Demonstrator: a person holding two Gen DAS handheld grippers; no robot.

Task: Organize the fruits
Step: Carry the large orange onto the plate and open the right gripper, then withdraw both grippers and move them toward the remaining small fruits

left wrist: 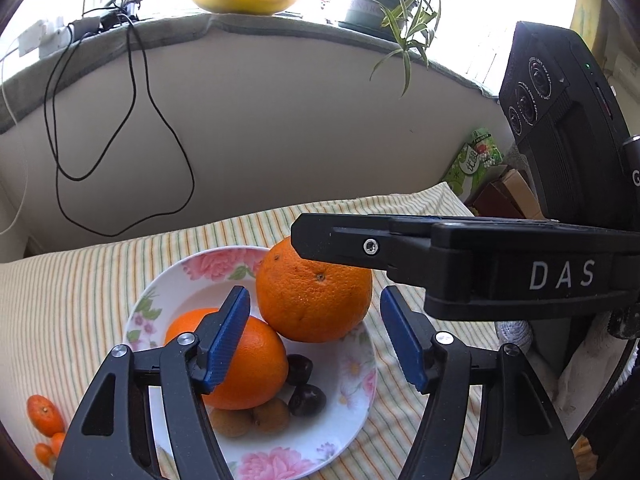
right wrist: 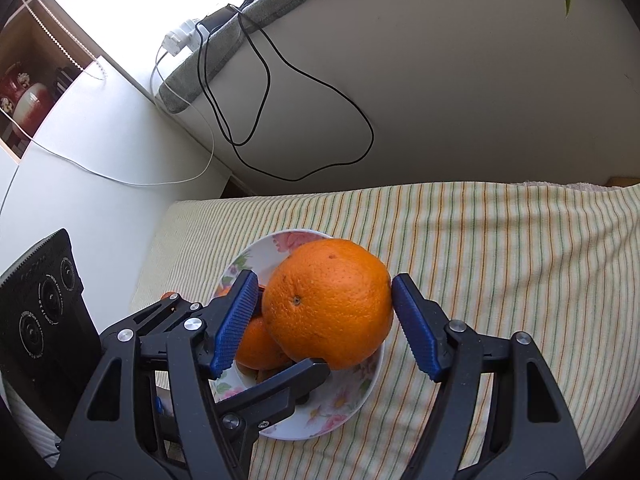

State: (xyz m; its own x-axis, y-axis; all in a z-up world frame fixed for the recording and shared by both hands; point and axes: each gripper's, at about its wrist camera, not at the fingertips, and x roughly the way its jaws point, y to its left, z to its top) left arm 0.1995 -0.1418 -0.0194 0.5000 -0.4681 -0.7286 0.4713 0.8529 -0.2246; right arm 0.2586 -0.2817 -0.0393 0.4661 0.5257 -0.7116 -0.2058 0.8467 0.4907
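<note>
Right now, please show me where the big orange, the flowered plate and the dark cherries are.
big orange (right wrist: 328, 304): right wrist view, middle of its peel.
flowered plate (left wrist: 208, 276): left wrist view, bare far rim.
dark cherries (left wrist: 307, 400): left wrist view, the nearer cherry's skin.

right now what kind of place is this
Probably a room in a home, by a window: a potted plant on a cloth-covered sill, a table under a striped cloth, and a floral plate of oranges and small fruits.

Potted plant (left wrist: 384, 4) on the sill, black cable (left wrist: 120, 128) dangling below.
</note>
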